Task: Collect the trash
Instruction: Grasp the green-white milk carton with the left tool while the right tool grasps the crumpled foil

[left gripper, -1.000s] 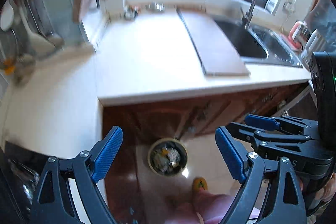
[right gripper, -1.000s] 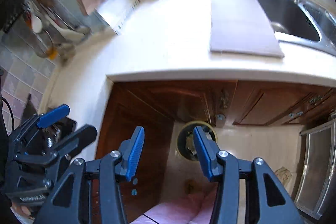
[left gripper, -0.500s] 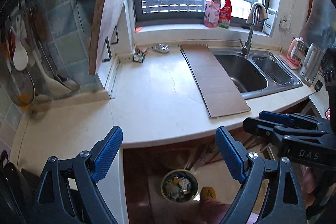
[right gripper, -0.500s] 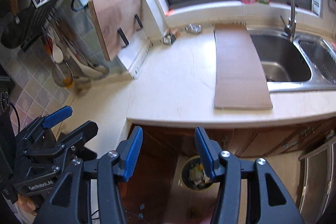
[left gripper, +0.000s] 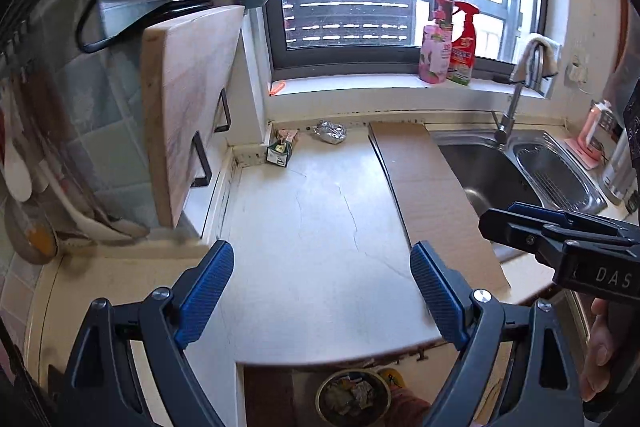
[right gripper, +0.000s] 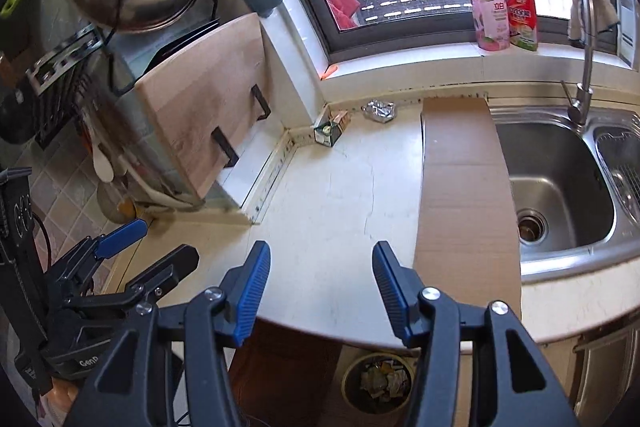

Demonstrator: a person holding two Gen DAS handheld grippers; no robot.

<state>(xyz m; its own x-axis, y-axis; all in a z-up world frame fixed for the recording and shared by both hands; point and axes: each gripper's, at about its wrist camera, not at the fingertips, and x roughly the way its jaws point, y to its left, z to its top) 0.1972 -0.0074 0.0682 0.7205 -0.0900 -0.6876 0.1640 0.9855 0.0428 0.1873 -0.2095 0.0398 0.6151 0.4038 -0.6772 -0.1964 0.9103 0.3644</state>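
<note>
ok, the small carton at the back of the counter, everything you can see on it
The small carton is a little box with a green-and-white printed side and a brownish top that looks pushed open or crumpled. It appears to be cardboard. It sits on the white countertop in the back corner below the window sill, about upright, close to the back wall. The crumpled foil lies apart to its right. Neither gripper touches it.

home kitchen — sink (left gripper: 516, 167), countertop (left gripper: 320, 227)
</note>
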